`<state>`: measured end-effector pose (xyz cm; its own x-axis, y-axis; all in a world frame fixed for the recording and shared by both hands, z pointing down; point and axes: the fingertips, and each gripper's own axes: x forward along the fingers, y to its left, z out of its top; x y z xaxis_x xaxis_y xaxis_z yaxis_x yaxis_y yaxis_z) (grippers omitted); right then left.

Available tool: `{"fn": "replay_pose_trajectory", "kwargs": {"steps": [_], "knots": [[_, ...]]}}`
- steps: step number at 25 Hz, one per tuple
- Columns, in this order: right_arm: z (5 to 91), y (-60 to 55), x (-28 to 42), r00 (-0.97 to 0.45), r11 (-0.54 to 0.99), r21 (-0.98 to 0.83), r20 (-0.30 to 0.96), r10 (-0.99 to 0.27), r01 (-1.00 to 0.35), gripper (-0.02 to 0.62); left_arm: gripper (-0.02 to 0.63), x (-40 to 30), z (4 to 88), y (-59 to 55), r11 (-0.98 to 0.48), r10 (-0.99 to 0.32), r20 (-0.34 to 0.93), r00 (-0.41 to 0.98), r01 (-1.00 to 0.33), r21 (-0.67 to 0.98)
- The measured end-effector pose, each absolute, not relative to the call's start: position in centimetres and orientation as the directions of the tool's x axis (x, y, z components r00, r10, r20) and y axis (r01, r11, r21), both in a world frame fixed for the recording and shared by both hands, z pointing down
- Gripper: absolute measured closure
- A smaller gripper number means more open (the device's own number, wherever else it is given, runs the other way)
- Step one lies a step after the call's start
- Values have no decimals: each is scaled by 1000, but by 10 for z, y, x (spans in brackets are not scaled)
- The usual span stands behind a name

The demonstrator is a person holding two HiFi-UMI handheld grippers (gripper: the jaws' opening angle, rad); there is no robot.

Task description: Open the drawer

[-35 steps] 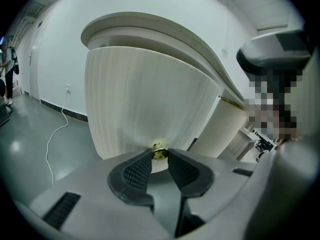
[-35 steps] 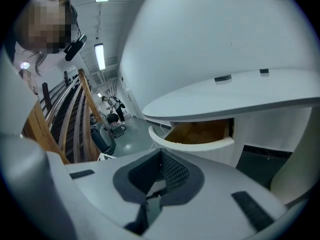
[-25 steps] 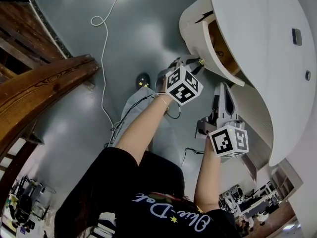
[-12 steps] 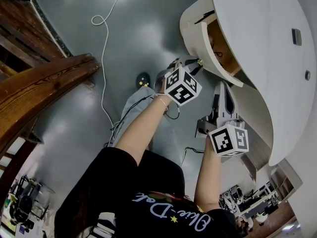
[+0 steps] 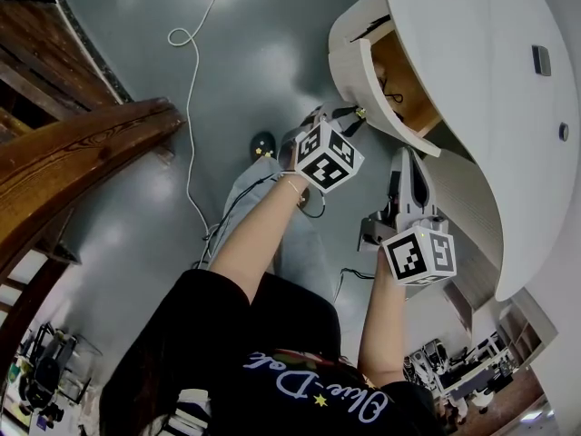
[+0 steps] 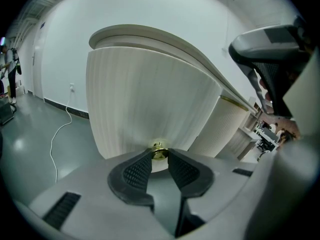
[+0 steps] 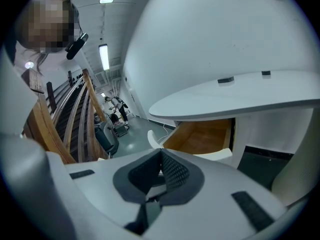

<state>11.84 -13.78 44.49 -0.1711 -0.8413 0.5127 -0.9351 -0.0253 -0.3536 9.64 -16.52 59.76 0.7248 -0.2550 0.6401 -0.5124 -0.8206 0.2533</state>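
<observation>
Slid slightly further out, the drawer (image 5: 348, 57) is sitting upper centre because we are pulling its knob (image 6: 159, 149), left gripper (image 6: 159, 155) clamped on it, while the right gripper (image 7: 161, 155) is idling closed and empty.

Ribbed matt white drawer front (image 6: 150, 109), shiny brass knob (image 6: 159, 151) (bare wood inside); glossy grey floor (image 5: 254, 62).

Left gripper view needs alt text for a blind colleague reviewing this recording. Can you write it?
The left gripper is clamped on a small brass knob on a curved, ribbed white drawer front. A white cable trails across the grey floor at left.
</observation>
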Motion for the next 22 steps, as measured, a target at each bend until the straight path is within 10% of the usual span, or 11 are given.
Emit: {"fn": "replay_pose_trajectory", "kwargs": {"steps": [22], "knots": [[439, -112, 117, -184, -9, -360, 498, -847, -933, 597, 508, 78, 597, -147, -783, -290, 649, 704, -564, 262]]}}
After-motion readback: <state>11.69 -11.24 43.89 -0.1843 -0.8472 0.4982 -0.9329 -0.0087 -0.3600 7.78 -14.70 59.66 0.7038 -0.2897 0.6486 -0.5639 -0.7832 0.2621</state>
